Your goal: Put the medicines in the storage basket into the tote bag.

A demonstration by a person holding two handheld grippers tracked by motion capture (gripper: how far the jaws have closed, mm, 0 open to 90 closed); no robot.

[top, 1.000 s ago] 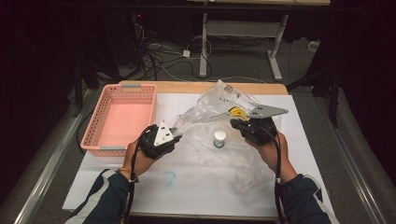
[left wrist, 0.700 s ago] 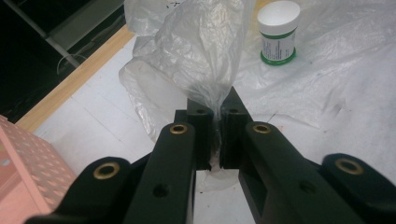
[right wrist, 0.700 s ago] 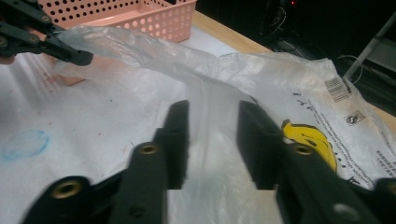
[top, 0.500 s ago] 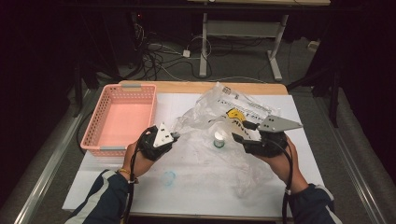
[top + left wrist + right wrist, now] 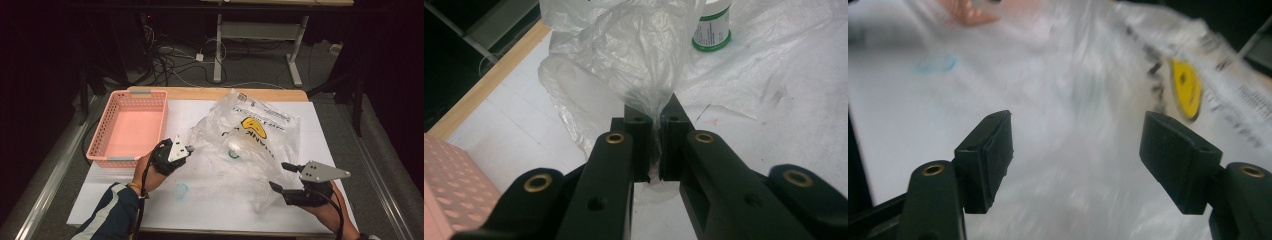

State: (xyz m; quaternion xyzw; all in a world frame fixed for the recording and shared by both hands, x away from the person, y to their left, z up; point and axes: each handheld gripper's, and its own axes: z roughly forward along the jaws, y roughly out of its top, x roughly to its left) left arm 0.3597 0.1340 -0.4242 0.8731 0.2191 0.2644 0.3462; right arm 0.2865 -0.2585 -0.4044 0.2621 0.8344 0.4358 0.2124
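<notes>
- The left gripper (image 5: pixel 189 148) is clamped tight on a gathered fold of the clear plastic bag (image 5: pixel 250 135); in the left gripper view the film (image 5: pixel 644 75) bunches into a neck right between the pads. I judge this grip anchors the bag's edge at its 9 o'clock side so it cannot slide while the other hand works.
- The right gripper (image 5: pixel 281 176) stands off the bag's 5 o'clock corner, with nothing between its jaws; they have just been opening and now gape wide. The right gripper view is blurred, but the pads (image 5: pixel 990 150) press on nothing. It looks to be lining up for a fresh hold.
- The bag lies crumpled in the middle of the white-covered bench (image 5: pixel 210 210), at 3 o'clock from the pink basket (image 5: pixel 129 127).
- It is thin, transparent and wrinkled, printed with black lettering and a yellow smiley face (image 5: pixel 254 127).
- Through the film shows a small white bottle with a green band (image 5: pixel 711 30), upright inside or under it; I cannot tell which.
- A faint blue ring mark (image 5: pixel 180 190) sits on the bench at 7 o'clock of the bag.
</notes>
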